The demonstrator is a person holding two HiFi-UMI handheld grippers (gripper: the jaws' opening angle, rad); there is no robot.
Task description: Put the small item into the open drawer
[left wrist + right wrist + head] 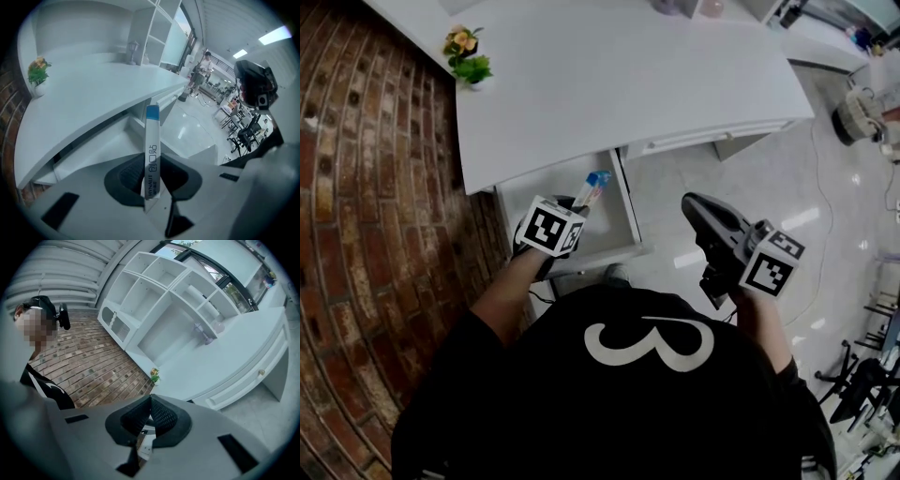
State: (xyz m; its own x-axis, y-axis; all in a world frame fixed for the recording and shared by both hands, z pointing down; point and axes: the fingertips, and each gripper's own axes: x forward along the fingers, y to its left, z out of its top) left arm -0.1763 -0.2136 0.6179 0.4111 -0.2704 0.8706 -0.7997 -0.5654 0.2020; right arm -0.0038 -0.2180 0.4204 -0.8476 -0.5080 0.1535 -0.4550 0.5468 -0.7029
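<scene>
A slim white box with a blue end (594, 184) stands upright between the jaws of my left gripper (579, 206), which is shut on it. In the left gripper view the box (152, 154) rises from between the dark pads (129, 178), its blue tip pointing at the desk edge. It hangs over the open white drawer (614, 234), pulled out under the white desk (619, 75); the drawer floor (101, 152) looks bare. My right gripper (690, 201) hovers to the right of the drawer over the floor. Its jaws (150, 401) meet with nothing between them.
A small potted plant (467, 56) sits at the desk's left corner by the brick wall (356, 234). A closed drawer front (703, 139) lies right of the open one. White shelves (164, 310) stand behind the desk. Office chairs (862, 375) are at the far right.
</scene>
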